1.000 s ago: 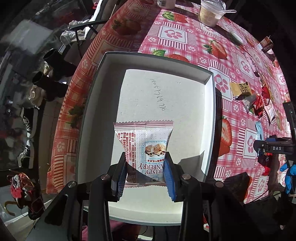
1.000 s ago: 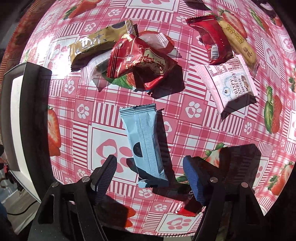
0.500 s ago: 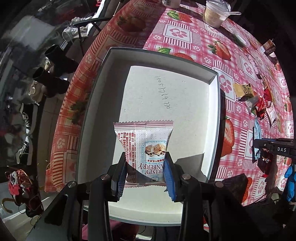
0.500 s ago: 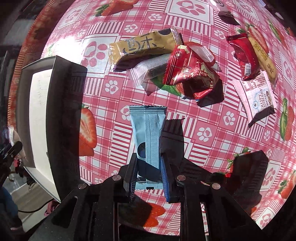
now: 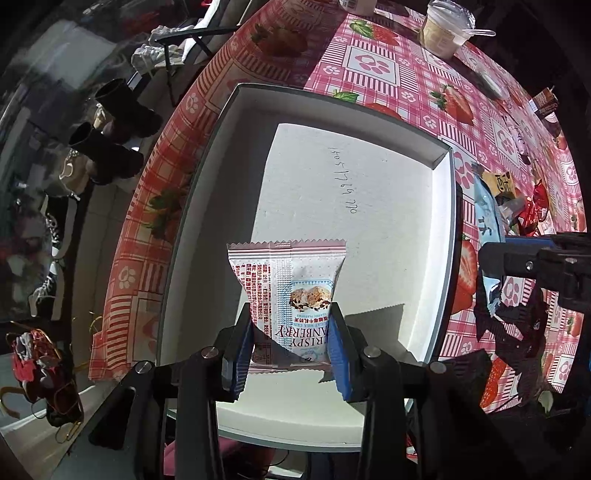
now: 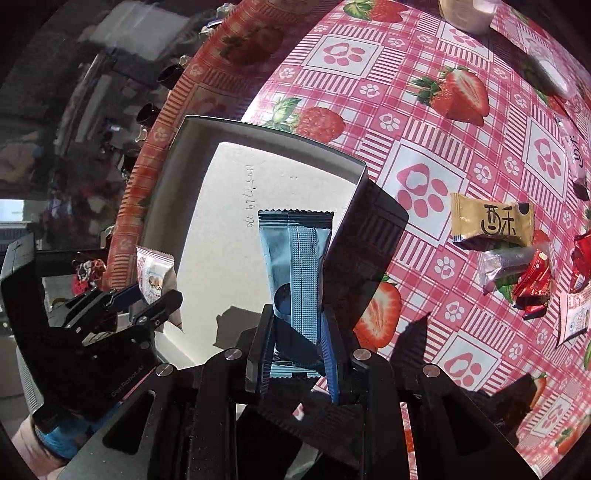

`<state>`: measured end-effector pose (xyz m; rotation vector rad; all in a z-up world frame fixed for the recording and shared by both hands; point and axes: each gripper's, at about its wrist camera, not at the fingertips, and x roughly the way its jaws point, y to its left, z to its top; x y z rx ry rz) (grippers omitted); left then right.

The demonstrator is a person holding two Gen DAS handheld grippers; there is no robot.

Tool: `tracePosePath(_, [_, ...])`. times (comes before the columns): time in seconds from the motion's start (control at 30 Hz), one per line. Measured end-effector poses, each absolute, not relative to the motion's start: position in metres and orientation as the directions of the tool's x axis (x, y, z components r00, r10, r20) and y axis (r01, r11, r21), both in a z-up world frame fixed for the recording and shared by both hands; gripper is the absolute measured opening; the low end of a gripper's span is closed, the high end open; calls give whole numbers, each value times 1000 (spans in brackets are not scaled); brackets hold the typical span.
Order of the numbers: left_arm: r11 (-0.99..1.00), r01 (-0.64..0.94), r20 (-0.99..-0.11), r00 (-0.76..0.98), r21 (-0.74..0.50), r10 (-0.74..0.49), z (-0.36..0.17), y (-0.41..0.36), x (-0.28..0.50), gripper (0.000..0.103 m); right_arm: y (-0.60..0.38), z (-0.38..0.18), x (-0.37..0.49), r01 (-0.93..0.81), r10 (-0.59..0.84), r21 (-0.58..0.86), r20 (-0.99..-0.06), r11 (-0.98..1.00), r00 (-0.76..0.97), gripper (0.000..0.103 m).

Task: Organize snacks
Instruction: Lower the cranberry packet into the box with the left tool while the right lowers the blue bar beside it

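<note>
My left gripper (image 5: 291, 343) is shut on a pink-and-white cranberry snack packet (image 5: 288, 291) and holds it over the white box (image 5: 369, 206). My right gripper (image 6: 299, 339) is shut on a light blue snack bar (image 6: 295, 266) and holds it above the right rim of the same box (image 6: 218, 206). The left gripper (image 6: 147, 295) with its packet (image 6: 153, 273) shows at the left of the right wrist view. The blue bar (image 5: 487, 221) and right gripper (image 5: 491, 254) show at the right of the left wrist view.
Loose snacks lie on the strawberry tablecloth right of the box: a tan packet (image 6: 491, 221), a clear one (image 6: 506, 262), red ones (image 6: 535, 280). A plastic cup (image 5: 443, 29) stands at the far edge. Boots (image 5: 110, 147) stand on the floor to the left.
My right gripper closed on the blue bar, lifted it off the cloth and carried it left to the box rim. My left gripper kept its packet over the box.
</note>
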<state>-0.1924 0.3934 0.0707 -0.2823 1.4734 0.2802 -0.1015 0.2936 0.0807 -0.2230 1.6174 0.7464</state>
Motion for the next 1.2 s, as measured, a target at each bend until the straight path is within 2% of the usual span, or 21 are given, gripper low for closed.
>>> tracePosePath(0.2, [932, -363, -998, 63, -10, 14, 67, 397, -198, 42, 310, 69, -110, -576, 243, 338, -940, 744, -237, 25])
tracePosePath(0.23, [931, -365, -998, 59, -4, 19, 66, 397, -198, 45, 315, 65, -114, -580, 235, 335, -941, 742, -243, 25])
tracePosePath(0.3, [929, -369, -998, 49, 14, 35, 65, 397, -199, 60, 316, 61, -115, -584, 222, 330, -942, 742, -250, 26])
tracePosePath(0.33, [928, -372, -998, 49, 21, 43, 65, 397, -199, 71, 316, 60, -115, -583, 216, 327, -943, 744, -252, 26])
tracePosePath(0.37, [927, -373, -997, 54, 29, 53, 66, 397, -200, 76, 315, 59, -116, -582, 212, 324, -944, 746, -254, 33])
tracePosePath(0.4, [928, -371, -997, 56, 34, 59, 67, 397, -200, 77, 313, 59, -115, -580, 207, 319, -945, 750, -252, 57])
tracePosePath(0.47, [931, -363, -997, 50, 42, 65, 67, 396, -199, 78, 306, 62, -114, -572, 207, 300, -952, 764, -224, 82])
tracePosePath(0.63, [937, -346, -997, 38, 53, 70, 66, 391, -194, 79, 279, 57, -102, -515, 172, 259, -962, 817, -212, 83])
tracePosePath(0.7, [940, -338, -997, 37, 55, 72, 68, 388, -192, 79, 268, 54, -98, -488, 167, 245, -966, 837, -198, 103])
tracePosePath(1.2, [967, -247, -997, 25, 64, 72, 78, 343, -172, 79, 184, 24, -86, -302, 142, 209, -963, 930, -228, 103])
